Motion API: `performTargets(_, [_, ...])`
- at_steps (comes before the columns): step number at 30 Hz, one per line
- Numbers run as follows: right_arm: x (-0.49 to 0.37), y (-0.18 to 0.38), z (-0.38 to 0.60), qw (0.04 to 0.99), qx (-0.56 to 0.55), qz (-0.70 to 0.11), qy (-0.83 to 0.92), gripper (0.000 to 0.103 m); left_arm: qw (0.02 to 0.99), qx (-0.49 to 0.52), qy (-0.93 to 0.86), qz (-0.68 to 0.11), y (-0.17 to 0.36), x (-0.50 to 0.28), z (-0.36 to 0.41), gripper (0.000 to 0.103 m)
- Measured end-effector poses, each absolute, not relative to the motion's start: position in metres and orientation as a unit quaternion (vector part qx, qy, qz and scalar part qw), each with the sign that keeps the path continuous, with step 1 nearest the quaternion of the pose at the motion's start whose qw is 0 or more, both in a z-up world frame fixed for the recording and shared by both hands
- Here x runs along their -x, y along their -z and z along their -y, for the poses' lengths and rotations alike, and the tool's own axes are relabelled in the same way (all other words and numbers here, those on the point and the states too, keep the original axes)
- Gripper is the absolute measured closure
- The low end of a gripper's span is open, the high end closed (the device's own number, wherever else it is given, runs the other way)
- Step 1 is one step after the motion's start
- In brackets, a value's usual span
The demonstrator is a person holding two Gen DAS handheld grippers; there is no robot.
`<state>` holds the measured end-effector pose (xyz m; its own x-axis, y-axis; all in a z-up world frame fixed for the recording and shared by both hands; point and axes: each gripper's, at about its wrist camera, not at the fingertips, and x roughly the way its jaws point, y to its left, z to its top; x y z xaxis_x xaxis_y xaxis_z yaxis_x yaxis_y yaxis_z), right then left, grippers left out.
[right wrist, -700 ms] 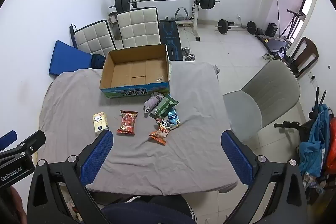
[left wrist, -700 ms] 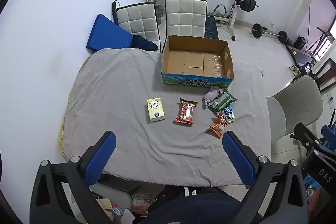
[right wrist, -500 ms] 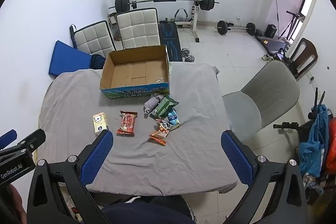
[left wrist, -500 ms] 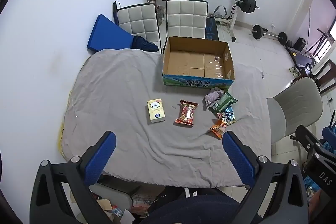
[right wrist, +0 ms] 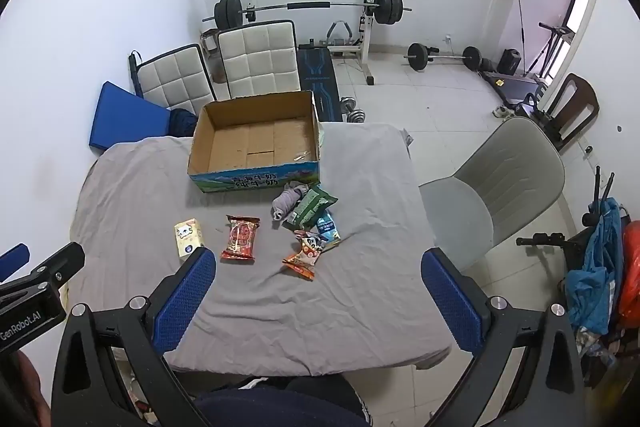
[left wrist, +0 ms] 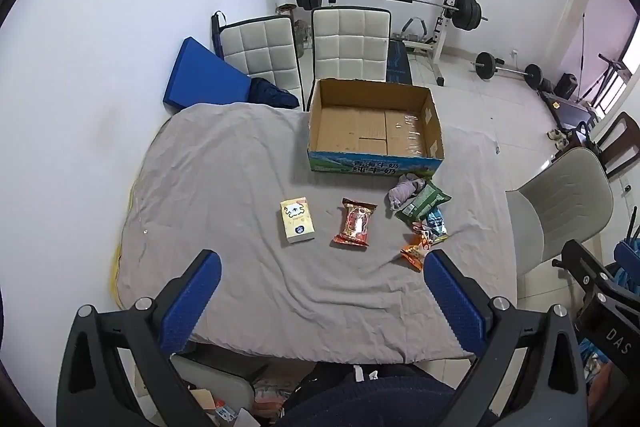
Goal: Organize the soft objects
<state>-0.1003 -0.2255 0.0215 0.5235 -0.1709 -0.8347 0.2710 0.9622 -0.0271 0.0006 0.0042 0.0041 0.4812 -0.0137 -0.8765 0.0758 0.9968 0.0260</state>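
An empty cardboard box point(left wrist: 376, 125) point(right wrist: 256, 143) stands at the far side of a table under a grey cloth point(left wrist: 224, 187) point(right wrist: 368, 291). In front of it lie a yellow tissue pack point(left wrist: 297, 219) point(right wrist: 187, 237), a red snack packet point(left wrist: 355, 223) point(right wrist: 241, 237), a grey rolled sock point(left wrist: 403, 189) point(right wrist: 286, 203), a green packet point(left wrist: 423, 201) point(right wrist: 310, 207), a blue packet point(left wrist: 436, 223) point(right wrist: 328, 227) and an orange packet point(left wrist: 416, 250) point(right wrist: 304, 257). My left gripper point(left wrist: 320, 301) and right gripper point(right wrist: 316, 295) are open, empty, high above the near table edge.
Two white padded chairs point(left wrist: 348, 43) and a blue cushion point(left wrist: 204, 79) stand behind the table. A grey chair point(right wrist: 496, 187) stands to the right. A barbell rack point(right wrist: 304, 7) and loose weights sit on the floor beyond.
Both views shift slightly; the table and objects sit a little lower in frame. No object has moved and both grippers remain open.
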Motion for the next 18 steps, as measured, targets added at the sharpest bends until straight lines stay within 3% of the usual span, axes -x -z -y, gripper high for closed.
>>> performTargets(18, [0.114, -0.034, 0.228, 0.879, -0.046, -0.456, 0.129, 0.0, 0.865, -0.034, 0.035, -0.499, -0.007, 0.006, 0.002, 0.0])
